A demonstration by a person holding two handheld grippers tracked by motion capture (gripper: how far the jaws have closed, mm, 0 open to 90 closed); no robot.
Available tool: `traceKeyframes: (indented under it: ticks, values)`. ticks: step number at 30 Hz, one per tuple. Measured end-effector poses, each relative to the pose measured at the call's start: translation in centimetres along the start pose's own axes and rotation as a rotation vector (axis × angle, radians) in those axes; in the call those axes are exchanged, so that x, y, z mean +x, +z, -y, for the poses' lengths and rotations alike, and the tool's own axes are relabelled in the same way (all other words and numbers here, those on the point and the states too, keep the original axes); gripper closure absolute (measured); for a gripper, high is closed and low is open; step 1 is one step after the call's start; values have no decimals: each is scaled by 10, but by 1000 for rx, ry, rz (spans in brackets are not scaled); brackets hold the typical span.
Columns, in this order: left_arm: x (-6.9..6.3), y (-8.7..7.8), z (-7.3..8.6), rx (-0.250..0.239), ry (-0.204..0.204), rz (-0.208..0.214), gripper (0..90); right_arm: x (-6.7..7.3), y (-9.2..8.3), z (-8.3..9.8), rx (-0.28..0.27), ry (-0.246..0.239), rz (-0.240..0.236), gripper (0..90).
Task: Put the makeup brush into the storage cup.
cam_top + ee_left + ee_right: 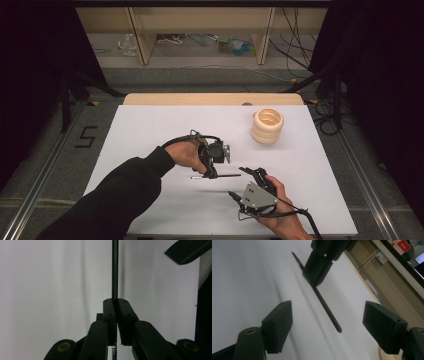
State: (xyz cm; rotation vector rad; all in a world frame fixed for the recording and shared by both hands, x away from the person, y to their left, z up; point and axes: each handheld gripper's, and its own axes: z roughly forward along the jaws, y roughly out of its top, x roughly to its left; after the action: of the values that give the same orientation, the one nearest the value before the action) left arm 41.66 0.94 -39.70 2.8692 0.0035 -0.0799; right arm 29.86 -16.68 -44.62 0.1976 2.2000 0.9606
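Observation:
A thin dark rod (224, 175) is held level just above the white tabletop (145, 135), pointing right. My left gripper (210, 173) is shut on it near its left end; in the left gripper view the rod (115, 270) runs straight up from the closed jaws of the left gripper (115, 301). My right gripper (236, 181) stands open at the rod's free end. In the right gripper view the rod (327, 311) hangs between the wide-apart jaws of the right gripper (328, 313) without touching either pad, and the left gripper (319, 267) clamps its far part.
A cream stack of rings (267, 126) stands at the back right of the table. The table's wooden far edge (210, 98) lies behind it. Cables and stands sit on the floor around the table.

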Motion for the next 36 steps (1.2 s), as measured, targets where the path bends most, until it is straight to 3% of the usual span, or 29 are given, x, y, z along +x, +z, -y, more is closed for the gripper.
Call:
traceKeyframes:
  ticks: [7, 8, 14, 18, 19, 23, 25, 26, 31, 35, 36]
  values:
    - [-4, -4, -1, -12, -21, 9, 852, 1, 4, -5, 30, -98, 28, 316]
    - [-4, -5, -1, -4, -7, 7, 852, 2, 4, -5, 36, -103, 33, 327]
    - [-8, -6, -2, -4, -12, 5, 852, 4, 8, -11, 56, -180, 61, 396]
    - [-9, -7, -3, -8, -19, -5, 852, 5, 11, -13, 84, -250, 72, 434]
    - [-9, -7, -2, -5, -19, -2, 852, 4, 13, -14, 84, -288, 70, 446]
    - [-10, -7, -2, -6, -16, -6, 852, 7, 15, -17, 96, -345, 87, 481]
    - [-11, -7, -3, -7, -13, 6, 852, 9, 17, -18, 96, -309, 81, 492]
    - [-11, -8, -4, -6, -12, 2, 852, 7, 17, -18, 98, -350, 81, 504]
    - [-13, -8, -5, -4, -8, 3, 852, 10, 17, -20, 116, -344, 94, 552]
    - [-14, -9, -5, -3, -5, -1, 852, 11, 19, -19, 117, -332, 69, 582]
    - [-14, -9, -5, -1, -4, 1, 852, 8, 18, -20, 118, -376, 70, 588]
